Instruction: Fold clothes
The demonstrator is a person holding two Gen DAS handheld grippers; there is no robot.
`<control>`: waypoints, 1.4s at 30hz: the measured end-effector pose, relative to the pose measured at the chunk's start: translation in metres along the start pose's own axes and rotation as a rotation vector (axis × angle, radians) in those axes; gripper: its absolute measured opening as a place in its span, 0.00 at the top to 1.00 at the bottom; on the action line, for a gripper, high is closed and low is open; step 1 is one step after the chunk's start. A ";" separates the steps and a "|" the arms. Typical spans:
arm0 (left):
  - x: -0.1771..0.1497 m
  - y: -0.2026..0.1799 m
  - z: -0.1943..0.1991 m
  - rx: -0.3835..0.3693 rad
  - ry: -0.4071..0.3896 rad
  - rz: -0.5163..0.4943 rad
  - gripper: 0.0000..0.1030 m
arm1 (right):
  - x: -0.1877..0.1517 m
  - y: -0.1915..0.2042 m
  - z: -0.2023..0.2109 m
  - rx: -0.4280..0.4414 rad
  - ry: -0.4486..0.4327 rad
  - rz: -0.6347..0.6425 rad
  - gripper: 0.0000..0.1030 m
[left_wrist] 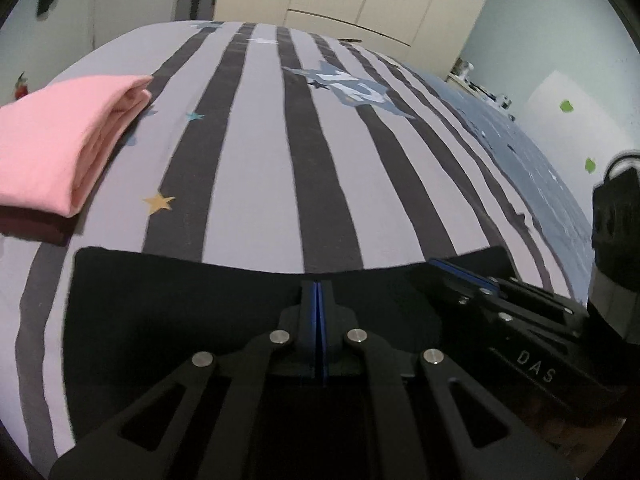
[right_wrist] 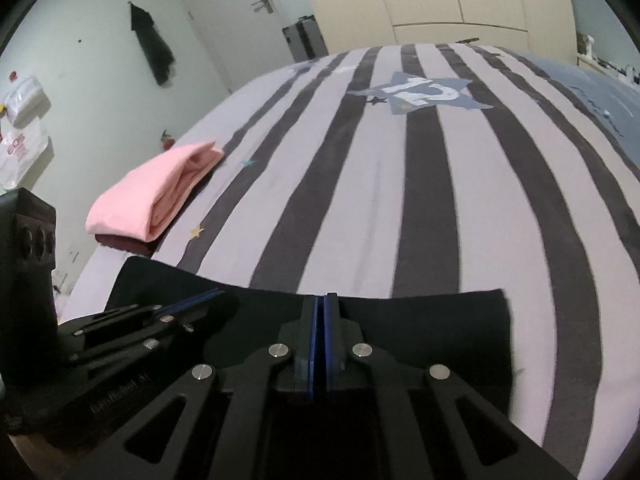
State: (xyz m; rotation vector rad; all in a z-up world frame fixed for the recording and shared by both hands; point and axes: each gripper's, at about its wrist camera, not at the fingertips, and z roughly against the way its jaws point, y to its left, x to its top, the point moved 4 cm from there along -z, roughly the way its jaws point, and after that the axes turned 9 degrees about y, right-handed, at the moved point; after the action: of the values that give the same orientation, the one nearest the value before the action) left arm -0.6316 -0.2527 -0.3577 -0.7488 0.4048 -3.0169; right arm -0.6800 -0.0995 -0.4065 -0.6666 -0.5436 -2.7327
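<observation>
Leftmost, a folded pink garment (left_wrist: 60, 144) lay stacked on a dark maroon one (left_wrist: 32, 228) near the edge of the striped bedspread (left_wrist: 256, 160). Beside them, a black garment (left_wrist: 180, 300) lay spread flat on the cover. Both the left gripper (left_wrist: 317, 292) and the right gripper (right_wrist: 320, 304) were closed tight over its far edge, seemingly pinching the cloth.

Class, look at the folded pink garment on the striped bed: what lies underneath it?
Under the folded pink garment a dark maroon cloth shows only as a thin edge, resting on the striped bedcover. Its shape and folding are hidden by the pink layer.
</observation>
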 end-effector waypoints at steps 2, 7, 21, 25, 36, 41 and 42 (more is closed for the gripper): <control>0.001 0.009 0.008 0.034 -0.011 0.015 0.98 | 0.000 -0.011 0.006 -0.020 -0.007 -0.021 0.97; 0.001 0.057 0.014 0.102 -0.027 0.084 0.98 | -0.003 -0.041 0.018 -0.058 -0.023 -0.068 1.00; -0.005 0.063 0.013 0.112 -0.042 0.054 0.98 | -0.007 -0.052 0.013 -0.052 -0.025 -0.050 1.00; 0.004 0.068 0.023 0.111 -0.056 0.059 0.98 | -0.005 -0.054 0.018 -0.045 -0.026 -0.056 1.00; -0.014 0.045 0.070 0.010 -0.113 0.049 0.98 | -0.020 -0.029 0.085 -0.052 -0.091 -0.020 0.94; -0.034 0.015 0.065 -0.057 -0.081 0.019 0.98 | -0.055 0.014 0.083 0.013 -0.037 0.020 0.94; -0.038 0.009 0.064 -0.068 -0.073 0.013 0.98 | -0.061 0.021 0.081 0.022 -0.028 0.023 0.94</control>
State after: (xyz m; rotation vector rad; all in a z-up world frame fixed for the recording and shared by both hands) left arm -0.5692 -0.2747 -0.3231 -0.8544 0.5111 -2.9662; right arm -0.5892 -0.0736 -0.3631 -0.7022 -0.5683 -2.6956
